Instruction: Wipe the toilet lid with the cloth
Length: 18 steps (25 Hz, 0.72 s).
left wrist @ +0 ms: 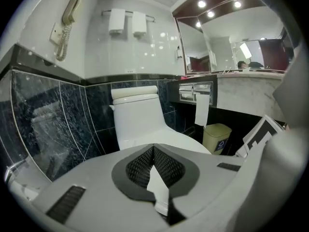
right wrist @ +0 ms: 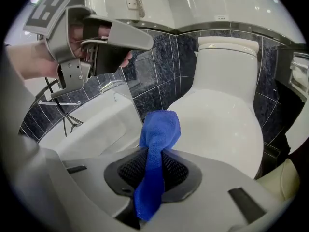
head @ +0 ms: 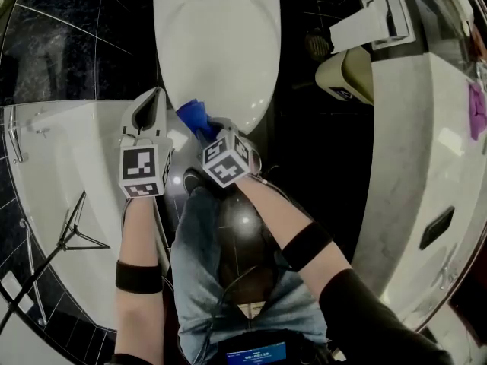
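Note:
The white toilet's closed lid (head: 217,52) lies straight ahead of me in the head view. A blue cloth (head: 194,116) is bunched in my right gripper (head: 202,128), which hovers at the lid's near left edge. In the right gripper view the cloth (right wrist: 157,144) is clamped between the jaws and sticks out over the lid (right wrist: 222,129). My left gripper (head: 152,97) is beside it on the left, shut and holding nothing. In its own view the left gripper (left wrist: 153,149) points at the toilet (left wrist: 140,124). The left gripper (right wrist: 96,37) also shows at the upper left of the right gripper view.
A white bathtub (head: 46,166) is at the left. A pale stone counter (head: 426,166) runs down the right. Between toilet and counter stands a beige bin (head: 346,74) under hanging toilet paper (head: 358,29). A wall phone (left wrist: 67,25) hangs above the dark tiles.

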{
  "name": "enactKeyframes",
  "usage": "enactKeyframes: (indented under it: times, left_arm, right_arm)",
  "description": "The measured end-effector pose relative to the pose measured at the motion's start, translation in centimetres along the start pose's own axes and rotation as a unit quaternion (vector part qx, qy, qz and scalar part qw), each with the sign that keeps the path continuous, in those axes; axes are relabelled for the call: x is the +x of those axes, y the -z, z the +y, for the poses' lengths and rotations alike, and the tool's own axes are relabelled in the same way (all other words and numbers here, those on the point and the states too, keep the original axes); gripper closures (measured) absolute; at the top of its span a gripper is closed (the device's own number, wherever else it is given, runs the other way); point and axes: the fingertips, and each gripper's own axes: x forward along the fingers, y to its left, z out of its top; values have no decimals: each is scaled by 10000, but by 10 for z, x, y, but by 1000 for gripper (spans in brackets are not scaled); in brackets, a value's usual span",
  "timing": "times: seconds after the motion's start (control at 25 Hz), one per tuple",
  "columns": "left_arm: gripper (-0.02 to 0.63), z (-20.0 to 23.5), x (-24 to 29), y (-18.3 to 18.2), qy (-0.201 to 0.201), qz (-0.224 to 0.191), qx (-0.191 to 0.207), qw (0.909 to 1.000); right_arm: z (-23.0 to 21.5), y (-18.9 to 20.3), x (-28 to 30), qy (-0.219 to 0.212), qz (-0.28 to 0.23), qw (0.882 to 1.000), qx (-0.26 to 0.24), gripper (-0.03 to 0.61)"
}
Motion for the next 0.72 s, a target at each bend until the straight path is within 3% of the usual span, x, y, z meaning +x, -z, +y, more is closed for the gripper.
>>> enactKeyframes:
  times: [0.28,0.72]
  left_arm:
    - [614,-1,9,8,-19,8,-28,10000]
    - [614,-4,18,-1,55,22,-34,10000]
  right_arm:
    - [9,24,35,44,187,9998,-95,489]
    - [-98,72,-32,938,165,9934,635,492]
